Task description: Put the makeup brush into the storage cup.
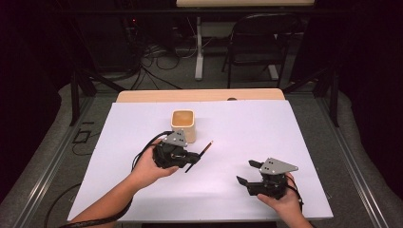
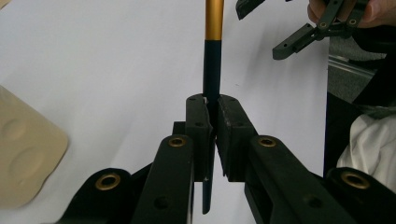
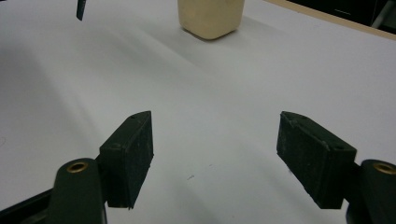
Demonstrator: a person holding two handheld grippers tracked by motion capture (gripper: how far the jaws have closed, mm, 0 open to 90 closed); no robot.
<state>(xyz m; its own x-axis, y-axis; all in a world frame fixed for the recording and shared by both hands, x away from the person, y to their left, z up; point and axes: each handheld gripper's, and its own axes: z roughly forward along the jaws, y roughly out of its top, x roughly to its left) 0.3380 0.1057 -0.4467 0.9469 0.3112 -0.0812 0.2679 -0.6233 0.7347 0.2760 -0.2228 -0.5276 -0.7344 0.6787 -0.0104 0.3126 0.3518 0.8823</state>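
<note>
Pencil clamped in the left tongs beside the cup

Pencil (image 1: 199, 156) is what we see first from the high view: a dark stick with a lighter tip, slanting up and away from the left tongs (image 1: 190, 156), which hold it near its lower end. We take the beige cup (image 1: 184, 125) as our landmark. It stands upright on the white desk (image 1: 247, 123), and the left tongs sit just in front of it, their grey plate almost against its near wall. The pencil's tip points off to the right of the cup, near it but not touching. The right tongs (image 1: 247, 172) rest well apart from the cup, to the front and right, in a hand at the desk's near edge, with the jaws spread wide and nothing between them.

From the left gripper view we look along the black jaws, closed narrow on the pencil (image 2: 211, 84). Its dark shaft runs straight up between the pads and turns gold (image 2: 214, 18) farther out. The cup (image 2: 25, 154) shows as a beige shape at the left edge, close to the tongs. The right tongs (image 2: 266, 28) hang at the top right.

From the right gripper view we see both pads (image 3: 130, 154) standing far apart over bare white desk (image 3: 210, 107). The cup (image 3: 211, 16) stands ahead at the top, and the pencil's dark end (image 3: 81, 9) shows to its left.
</note>
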